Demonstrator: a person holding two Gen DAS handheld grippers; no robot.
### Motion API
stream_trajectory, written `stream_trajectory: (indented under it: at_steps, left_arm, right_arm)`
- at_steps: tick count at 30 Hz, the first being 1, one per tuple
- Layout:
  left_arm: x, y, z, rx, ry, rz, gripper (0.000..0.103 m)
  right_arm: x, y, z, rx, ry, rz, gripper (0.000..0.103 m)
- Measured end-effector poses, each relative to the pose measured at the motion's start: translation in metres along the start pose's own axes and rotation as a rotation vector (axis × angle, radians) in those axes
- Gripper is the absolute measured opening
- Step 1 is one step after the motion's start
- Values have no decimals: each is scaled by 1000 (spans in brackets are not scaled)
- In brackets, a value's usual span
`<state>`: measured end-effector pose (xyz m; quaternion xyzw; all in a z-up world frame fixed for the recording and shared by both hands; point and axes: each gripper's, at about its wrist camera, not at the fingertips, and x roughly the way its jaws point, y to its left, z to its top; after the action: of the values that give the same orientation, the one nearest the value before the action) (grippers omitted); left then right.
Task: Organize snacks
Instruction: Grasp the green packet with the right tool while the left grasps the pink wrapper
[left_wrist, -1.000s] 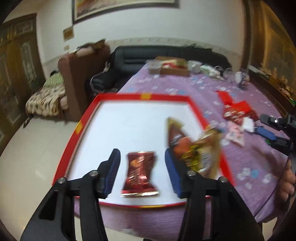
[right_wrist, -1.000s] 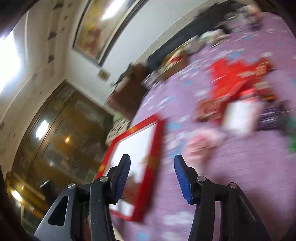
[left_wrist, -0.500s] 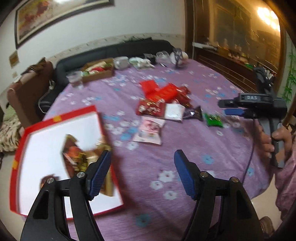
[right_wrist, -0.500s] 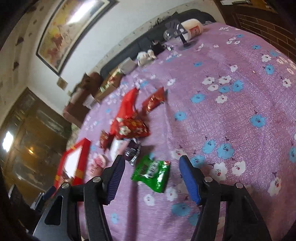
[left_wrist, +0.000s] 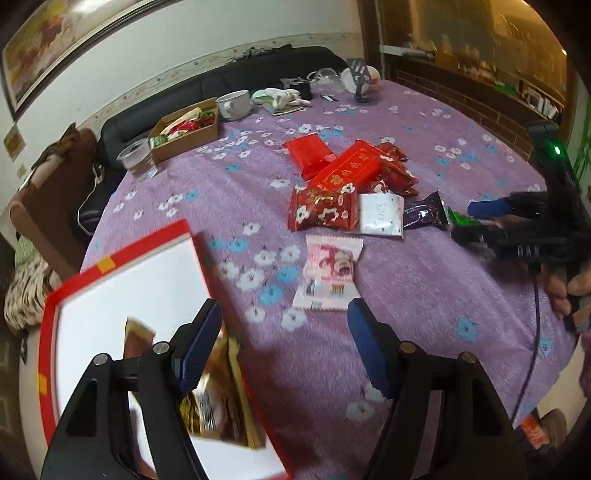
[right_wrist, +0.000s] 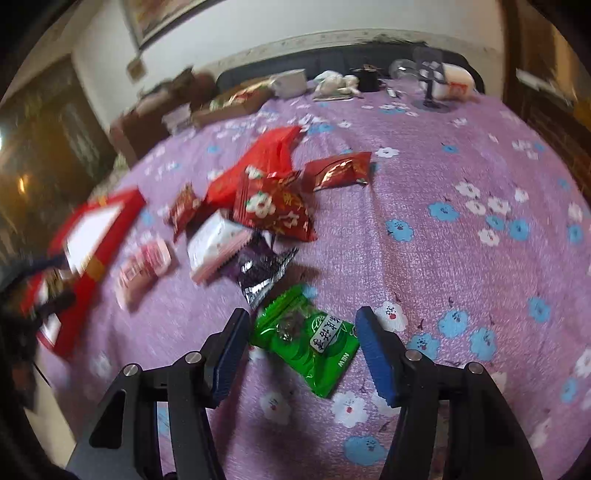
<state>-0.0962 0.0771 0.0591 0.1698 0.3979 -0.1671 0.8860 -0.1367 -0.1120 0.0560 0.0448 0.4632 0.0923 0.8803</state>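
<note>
A purple flowered cloth (left_wrist: 424, 295) covers the desk, a black sofa (left_wrist: 229, 79) behind it. Snacks (left_wrist: 347, 184) lie heaped right of the red tray (left_wrist: 122, 247). Left tool (left_wrist: 284, 332) released, empty. Right tool (right_wrist: 301, 332), jaws closing, straddles a green packet (right_wrist: 310, 339) without pressing it.

bare purple tablecloth (right_wrist: 461, 266) right of snack pile (right_wrist: 273, 206), red tray (left_wrist: 122, 258) left

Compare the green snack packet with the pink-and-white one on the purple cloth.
The green snack packet lies between the fingers of the right hand-held gripper, whose jaws are closing; the pink-and-white packet lies just beyond the open left hand-held gripper. The green one is at the pile's near right end, the pink one nearer the red-rimmed tray. Both lie flat, outside the tray.
</note>
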Motion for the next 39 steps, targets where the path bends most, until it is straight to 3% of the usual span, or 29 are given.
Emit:
stream_trajectory:
  at_steps: [4, 10, 15, 19, 20, 22, 23, 33, 39]
  left_arm:
    - [9, -8, 12, 40, 14, -24, 70]
    - [31, -14, 28, 34, 80, -70, 70]
    - [47, -25, 28, 82, 126, -45, 70]
    - [60, -30, 29, 96, 159, -30, 70]
    - [65, -31, 29, 93, 172, -28, 69]
    - [74, -29, 28, 72, 196, -44, 56]
    - [74, -27, 28, 54, 182, -68, 42]
    - [75, -22, 28, -4, 161, -101, 38]
    - [61, -29, 19, -45, 131, -151, 36]
  right_arm:
    - [0, 10, -7, -119, 36, -71, 61]
    - [-5, -1, -7, -71, 16, -34, 59]
    - [-9, -15, -6, 2, -3, 5, 49]
    - [-9, -13, -5, 10, -7, -22, 47]
    - [-9, -12, -5, 10, -8, -33, 46]
    - [-9, -13, -5, 24, -11, -33, 45]
    - [-9, -14, -5, 30, -13, -29, 44]
    - [-11, -13, -6, 58, -15, -50, 41]
    - [-19, -23, -11, 127, 11, 31, 39]
